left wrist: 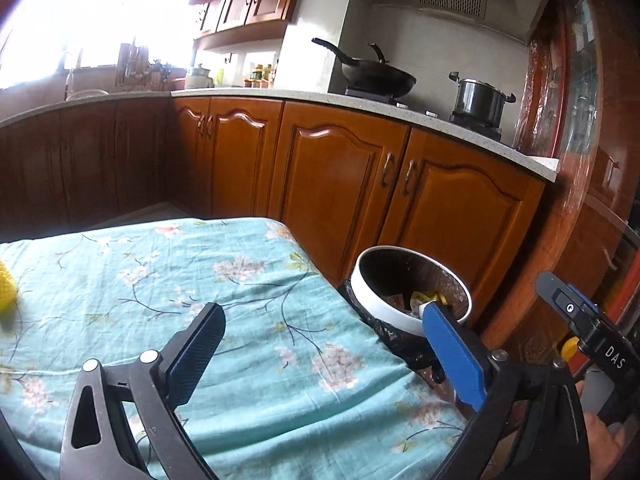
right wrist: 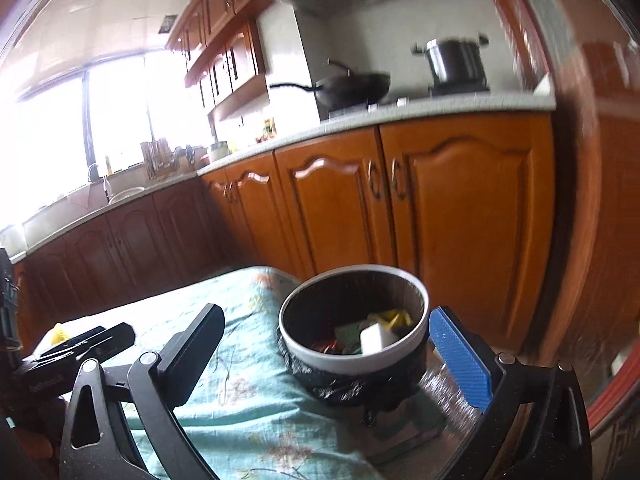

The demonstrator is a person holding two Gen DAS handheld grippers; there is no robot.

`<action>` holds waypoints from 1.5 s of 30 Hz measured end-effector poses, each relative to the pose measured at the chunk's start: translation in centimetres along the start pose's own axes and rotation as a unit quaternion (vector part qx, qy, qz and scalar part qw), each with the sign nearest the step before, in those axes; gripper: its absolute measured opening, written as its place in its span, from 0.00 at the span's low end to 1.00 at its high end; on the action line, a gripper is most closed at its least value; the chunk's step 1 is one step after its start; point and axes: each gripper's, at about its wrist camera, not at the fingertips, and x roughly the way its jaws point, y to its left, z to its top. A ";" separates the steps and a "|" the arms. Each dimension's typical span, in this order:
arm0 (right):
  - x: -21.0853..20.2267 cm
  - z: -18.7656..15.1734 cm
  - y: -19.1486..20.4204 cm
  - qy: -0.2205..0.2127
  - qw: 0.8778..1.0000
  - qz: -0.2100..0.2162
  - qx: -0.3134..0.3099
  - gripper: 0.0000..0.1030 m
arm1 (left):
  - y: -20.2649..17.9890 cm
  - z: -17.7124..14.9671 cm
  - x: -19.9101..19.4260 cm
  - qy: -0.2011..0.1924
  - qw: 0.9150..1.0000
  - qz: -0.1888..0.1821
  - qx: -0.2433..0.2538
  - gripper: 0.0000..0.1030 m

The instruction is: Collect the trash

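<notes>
Trash that is left to collect looks to be the yellow object at the far left edge of the floral cloth, well away from the bin standing off the cloth's right edge. Both the left gripper and the right gripper stand wide open with nothing between the jaws; the right one faces the bin, which already holds wrappers, so the left gripper is the nearer to the yellow object, whose long axis cannot be told. Only "DAS" is readable, on the right gripper's body in the left wrist view.
</notes>
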 end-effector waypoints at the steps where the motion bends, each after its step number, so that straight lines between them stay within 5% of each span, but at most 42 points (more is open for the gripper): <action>1: -0.4 0.0 0.2 -0.013 1.000 -0.007 -0.007 1.00 | 0.1 -0.4 -0.6 -0.008 1.000 0.004 0.002 0.99; 6: -1.2 -0.8 1.0 -0.044 0.999 -0.012 -0.020 1.00 | 0.1 -2.0 -1.8 -0.022 1.000 0.013 0.015 0.99; 17: -0.9 -2.3 1.7 -0.012 1.000 0.002 -0.021 1.00 | 0.4 -2.7 -1.9 -0.025 0.999 0.028 0.031 0.99; 45: -0.8 -2.3 1.6 -0.008 1.000 0.007 -0.013 1.00 | 2.0 -2.5 -1.7 -0.041 0.997 0.031 0.050 0.99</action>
